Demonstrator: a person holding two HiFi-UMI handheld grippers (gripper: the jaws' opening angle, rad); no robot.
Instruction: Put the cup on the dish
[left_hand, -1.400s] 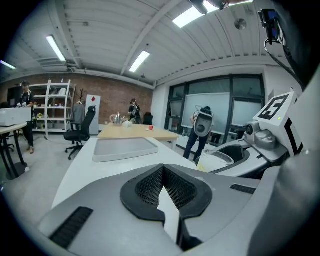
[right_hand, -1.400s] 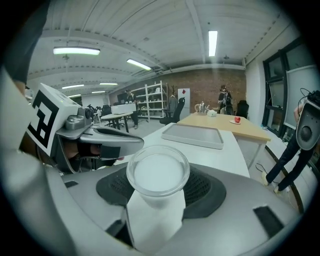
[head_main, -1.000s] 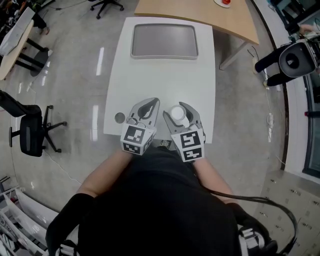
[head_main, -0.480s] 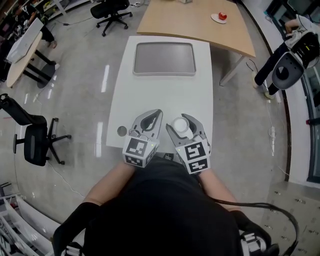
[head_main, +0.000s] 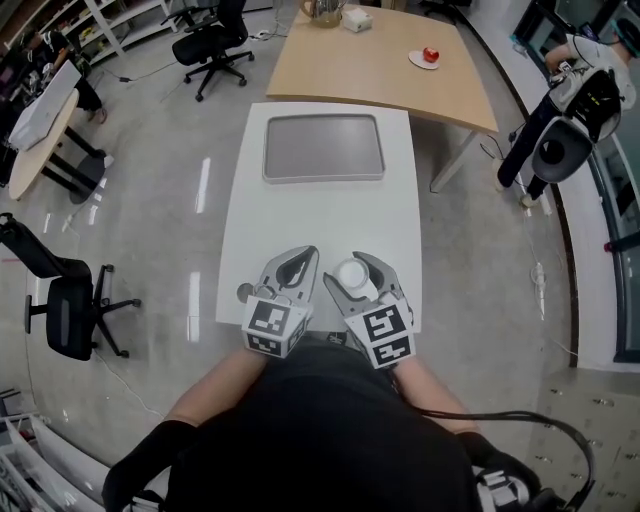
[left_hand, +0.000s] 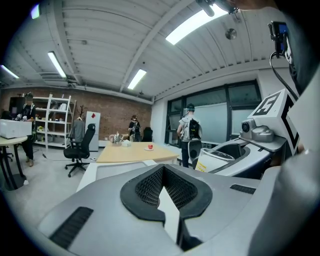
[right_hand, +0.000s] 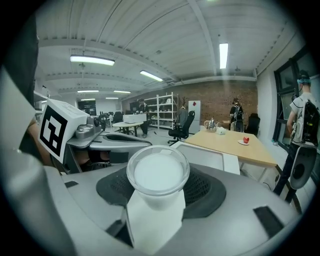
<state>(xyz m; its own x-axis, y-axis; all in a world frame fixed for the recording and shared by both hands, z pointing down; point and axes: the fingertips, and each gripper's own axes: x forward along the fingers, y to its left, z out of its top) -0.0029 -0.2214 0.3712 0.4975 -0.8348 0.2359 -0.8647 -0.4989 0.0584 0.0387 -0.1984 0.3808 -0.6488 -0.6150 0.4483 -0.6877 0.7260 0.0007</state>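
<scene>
Your left gripper (head_main: 303, 253) sits ahead of your torso at 11 o'clock. Its jaws are closed together with nothing between them, and they point toward 1 o'clock. Your right gripper (head_main: 352, 266) sits just beside it at 1 o'clock and points toward 11 o'clock. Its jaws are clamped on the cup (right_hand: 157, 172), one on each side. Your left forearm (head_main: 212, 376) and right forearm (head_main: 420, 374) converge toward 12 o'clock.
</scene>
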